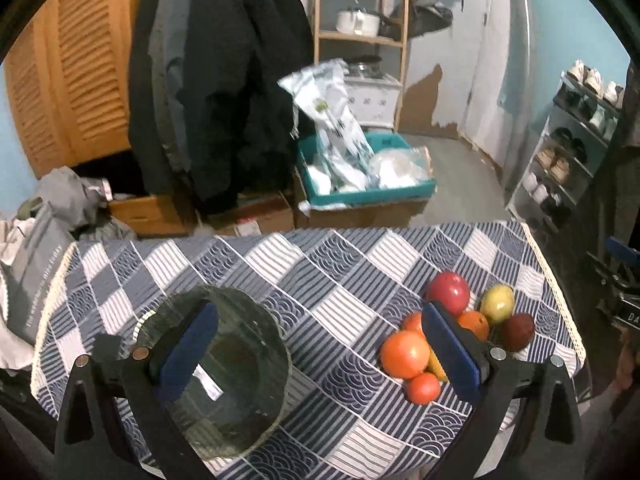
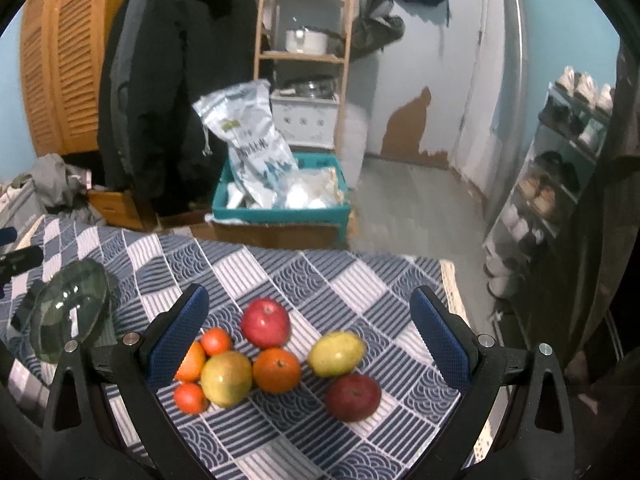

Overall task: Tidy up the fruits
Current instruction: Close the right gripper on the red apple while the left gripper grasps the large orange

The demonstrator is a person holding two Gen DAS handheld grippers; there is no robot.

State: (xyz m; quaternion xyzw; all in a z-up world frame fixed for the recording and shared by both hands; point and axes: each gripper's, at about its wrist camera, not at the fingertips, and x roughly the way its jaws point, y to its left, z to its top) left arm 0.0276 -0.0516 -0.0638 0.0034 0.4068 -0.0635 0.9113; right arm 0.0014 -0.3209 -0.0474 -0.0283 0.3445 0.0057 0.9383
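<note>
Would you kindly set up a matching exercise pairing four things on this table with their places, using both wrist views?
Things:
1. glass bowl
2. red apple
3. dark red fruit
4. yellow-green fruit

Places:
A. between the apple and the dark red fruit
B. far end of the fruit pile
C. left side of the checked tablecloth, apart from the fruit
D. nearest the right wrist camera, right of the pile

Pairs: 1-C, 2-B, 3-D, 4-A

Dim indoor light, fisheye-bent dark edges, slight background blur
</note>
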